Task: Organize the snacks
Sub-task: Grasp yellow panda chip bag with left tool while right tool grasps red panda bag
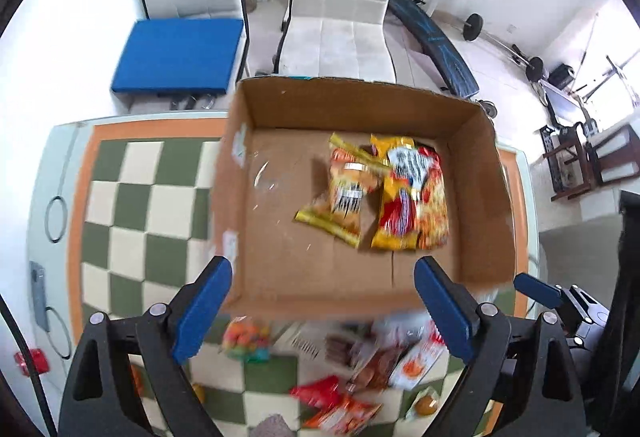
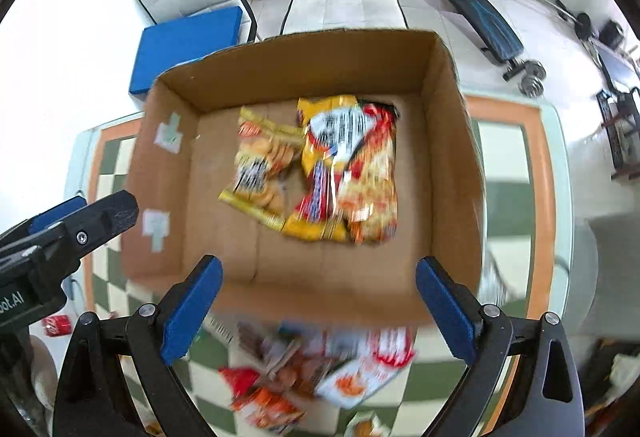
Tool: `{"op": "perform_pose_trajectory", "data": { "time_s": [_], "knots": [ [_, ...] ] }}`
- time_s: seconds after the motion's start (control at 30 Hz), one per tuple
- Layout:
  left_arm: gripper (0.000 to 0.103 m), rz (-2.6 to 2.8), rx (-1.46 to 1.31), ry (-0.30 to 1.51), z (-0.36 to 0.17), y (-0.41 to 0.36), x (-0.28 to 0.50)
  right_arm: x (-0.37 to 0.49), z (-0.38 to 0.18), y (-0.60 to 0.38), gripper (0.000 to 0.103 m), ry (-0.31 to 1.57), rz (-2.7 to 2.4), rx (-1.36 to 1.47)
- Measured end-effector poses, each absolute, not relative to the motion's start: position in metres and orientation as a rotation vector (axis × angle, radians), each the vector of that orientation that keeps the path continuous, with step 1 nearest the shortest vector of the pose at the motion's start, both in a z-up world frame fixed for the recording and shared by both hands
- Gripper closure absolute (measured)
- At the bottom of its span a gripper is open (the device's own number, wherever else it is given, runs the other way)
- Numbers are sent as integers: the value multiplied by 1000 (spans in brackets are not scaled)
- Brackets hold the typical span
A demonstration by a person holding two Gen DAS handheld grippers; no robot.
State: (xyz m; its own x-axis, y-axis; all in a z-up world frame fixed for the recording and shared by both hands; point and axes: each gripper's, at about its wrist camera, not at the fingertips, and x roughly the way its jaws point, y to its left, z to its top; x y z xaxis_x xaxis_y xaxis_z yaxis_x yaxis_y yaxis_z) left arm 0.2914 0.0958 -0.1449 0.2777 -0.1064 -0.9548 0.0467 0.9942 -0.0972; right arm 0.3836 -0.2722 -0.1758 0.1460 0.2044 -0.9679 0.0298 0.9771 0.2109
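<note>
An open cardboard box (image 1: 280,297) (image 2: 448,173) stands on the checkered table. Inside lie a small yellow cracker packet (image 1: 344,193) (image 2: 264,173) and a larger yellow-red snack bag (image 1: 412,197) (image 2: 352,173), side by side. Several loose snack packets (image 1: 372,361) (image 2: 320,369) lie on the table in front of the box. My left gripper (image 1: 324,313) is open and empty above the box's near edge. My right gripper (image 2: 320,313) is open and empty, also above the near edge. The right gripper's blue fingertip (image 1: 536,289) shows in the left wrist view; the left gripper's body shows at the left of the right wrist view.
The green-and-cream checkered tablecloth (image 1: 132,205) has an orange border. Two white chairs (image 1: 340,5), one with a blue cushion (image 1: 180,53), stand behind the table. Gym weights and a bench (image 1: 436,41) are further back. A red can (image 2: 56,325) lies at the left.
</note>
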Motion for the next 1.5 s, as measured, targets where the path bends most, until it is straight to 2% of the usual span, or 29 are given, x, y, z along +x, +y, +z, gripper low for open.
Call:
{"op": "perform_pose_trajectory", "data": {
  "time_s": [0.2,0.47,0.67,0.73,0.8,0.97,1.1,1.27,1.33,1.4,1.5],
  "knots": [
    [9,-69,80,1305,-164,119,200,285,-191,-255,4,1546,196,237],
    [9,54,81,1498,-260,176,113,193,-260,-184,5,1692,351,-138],
    [9,149,10,1547,-292,214,90,173,-303,-147,7,1720,374,-417],
    [9,176,-1,1539,-292,224,87,171,-315,-139,14,1731,381,-489],
    [9,193,-8,1537,-292,233,86,170,-323,-136,42,1746,378,-514],
    [9,214,-164,1575,-298,272,87,170,-325,-146,56,1827,294,-333],
    [9,283,-356,1580,-303,317,92,174,-321,-159,57,1882,237,-70],
    [9,204,-349,1612,-317,323,109,184,-323,-162,56,1906,200,61],
    [9,188,-356,1647,-330,321,115,189,-326,-165,50,1919,204,78],
    [9,180,-387,1672,-341,319,120,193,-326,-166,40,1927,216,102],
    [9,165,-399,1691,-354,313,127,201,-328,-156,38,1922,219,83]
  ]
}}
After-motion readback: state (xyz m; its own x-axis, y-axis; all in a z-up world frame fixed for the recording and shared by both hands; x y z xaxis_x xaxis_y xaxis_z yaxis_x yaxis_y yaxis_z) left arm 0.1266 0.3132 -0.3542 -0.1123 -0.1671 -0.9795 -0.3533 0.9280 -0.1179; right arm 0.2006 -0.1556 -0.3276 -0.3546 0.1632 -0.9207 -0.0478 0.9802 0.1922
